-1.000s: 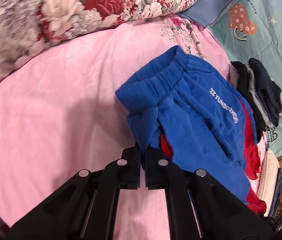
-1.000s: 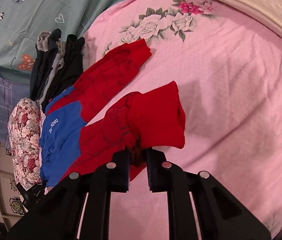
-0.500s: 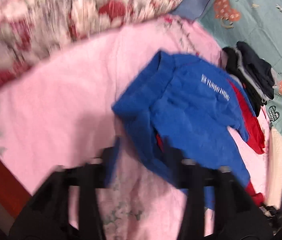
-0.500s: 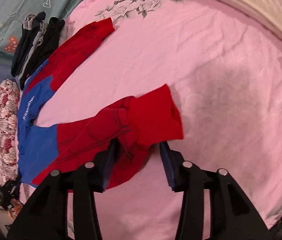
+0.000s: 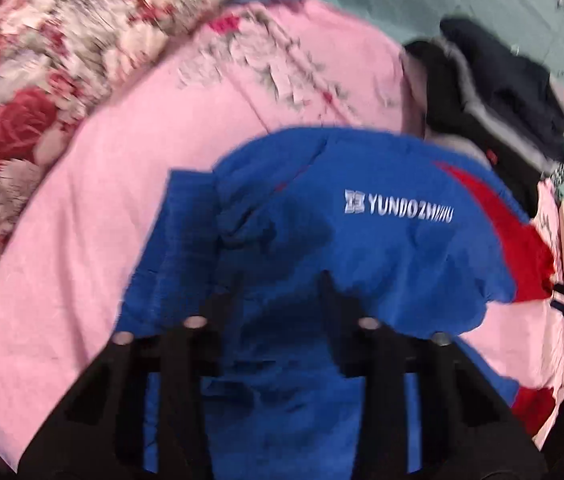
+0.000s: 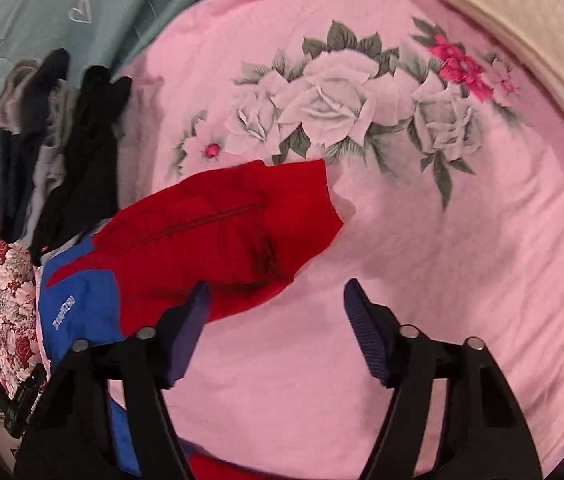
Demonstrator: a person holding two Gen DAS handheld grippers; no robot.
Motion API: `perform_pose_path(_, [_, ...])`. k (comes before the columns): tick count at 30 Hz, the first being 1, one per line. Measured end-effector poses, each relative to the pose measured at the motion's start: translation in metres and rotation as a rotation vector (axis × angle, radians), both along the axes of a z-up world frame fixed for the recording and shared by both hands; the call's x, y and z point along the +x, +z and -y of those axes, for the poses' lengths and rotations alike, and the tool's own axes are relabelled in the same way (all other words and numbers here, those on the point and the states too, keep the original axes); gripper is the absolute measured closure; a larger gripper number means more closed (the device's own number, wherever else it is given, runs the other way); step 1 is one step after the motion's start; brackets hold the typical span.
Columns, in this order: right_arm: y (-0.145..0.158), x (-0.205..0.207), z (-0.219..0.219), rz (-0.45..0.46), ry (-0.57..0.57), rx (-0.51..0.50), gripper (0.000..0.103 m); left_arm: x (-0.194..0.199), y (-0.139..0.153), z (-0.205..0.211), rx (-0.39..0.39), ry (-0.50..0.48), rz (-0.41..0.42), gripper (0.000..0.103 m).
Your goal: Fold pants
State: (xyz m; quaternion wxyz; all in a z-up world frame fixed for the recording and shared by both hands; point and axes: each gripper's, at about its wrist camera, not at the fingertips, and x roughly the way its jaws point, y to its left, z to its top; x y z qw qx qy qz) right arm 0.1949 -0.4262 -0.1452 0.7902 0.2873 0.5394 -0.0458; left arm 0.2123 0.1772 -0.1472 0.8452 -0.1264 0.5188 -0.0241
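The blue and red pants (image 5: 362, 248) lie on the pink bedsheet (image 5: 82, 220), with white lettering on the blue waist part. My left gripper (image 5: 282, 284) is open and hovers over the blue waist, holding nothing. In the right wrist view the red leg ends (image 6: 234, 236) lie folded over toward the blue part (image 6: 78, 312). My right gripper (image 6: 276, 300) is open and empty, its left finger just over the red cuff edge, its right finger over bare sheet.
A pile of dark clothes (image 5: 494, 112) (image 6: 62, 148) lies beyond the pants. A floral quilt (image 5: 62, 52) lies at the far left of the left wrist view. A teal blanket (image 6: 62, 8) and a cream quilted cover (image 6: 522, 20) border the sheet.
Both grippers opened and let go of the pants: left released the blue waist, right released the red leg. The pants now lie flat and both grippers have shifted over them.
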Motion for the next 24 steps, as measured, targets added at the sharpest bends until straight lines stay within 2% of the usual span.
perform_pose_path(2, [-0.011, 0.008, 0.000, 0.007, -0.006, -0.001, 0.049, 0.003, -0.012, 0.001, -0.008, -0.001, -0.029, 0.076])
perform_pose_path(3, [-0.011, 0.009, -0.001, 0.018, -0.004, -0.020, 0.061, 0.004, -0.018, 0.001, 0.004, -0.002, -0.043, 0.079])
perform_pose_path(4, [-0.010, 0.010, -0.001, 0.020, -0.007, -0.041, 0.085, 0.006, -0.023, 0.002, 0.012, 0.000, -0.056, 0.081])
perform_pose_path(7, [-0.008, -0.008, 0.011, 0.053, -0.082, 0.014, 0.089, -0.001, -0.023, 0.009, 0.044, -0.006, -0.051, 0.086])
perform_pose_path(9, [0.006, -0.027, 0.018, 0.084, -0.126, -0.018, 0.090, -0.008, -0.022, 0.010, 0.040, -0.015, -0.059, 0.091])
perform_pose_path(13, [0.026, -0.058, 0.037, 0.121, -0.184, -0.077, 0.090, -0.017, -0.026, 0.005, 0.019, -0.016, -0.067, 0.091])
perform_pose_path(15, [0.017, -0.056, 0.043, 0.080, -0.171, -0.077, 0.090, -0.015, -0.027, 0.004, 0.013, -0.012, -0.069, 0.091])
perform_pose_path(18, [-0.014, -0.045, 0.034, -0.040, -0.106, -0.084, 0.086, -0.013, -0.026, 0.003, 0.017, -0.026, -0.087, 0.091])
perform_pose_path(19, [-0.013, -0.045, 0.030, -0.032, -0.087, -0.111, 0.084, -0.014, -0.023, 0.001, 0.009, -0.033, -0.098, 0.089])
perform_pose_path(20, [-0.009, -0.045, 0.026, -0.047, -0.062, -0.149, 0.080, -0.015, -0.019, -0.001, 0.006, -0.040, -0.101, 0.078])
perform_pose_path(21, [-0.004, -0.047, 0.025, -0.051, -0.059, -0.169, 0.065, -0.018, -0.010, -0.003, 0.011, -0.052, -0.085, 0.060])
perform_pose_path(22, [0.006, -0.053, 0.025, -0.026, -0.061, -0.180, 0.061, -0.024, 0.002, -0.006, 0.032, -0.054, -0.053, 0.051])
perform_pose_path(23, [0.020, -0.063, 0.021, 0.018, -0.060, -0.199, 0.059, -0.026, 0.015, -0.009, 0.072, -0.049, -0.017, 0.035])
perform_pose_path(24, [0.037, -0.077, 0.014, 0.066, -0.048, -0.226, 0.056, -0.029, 0.032, -0.013, 0.131, -0.043, 0.035, 0.030])
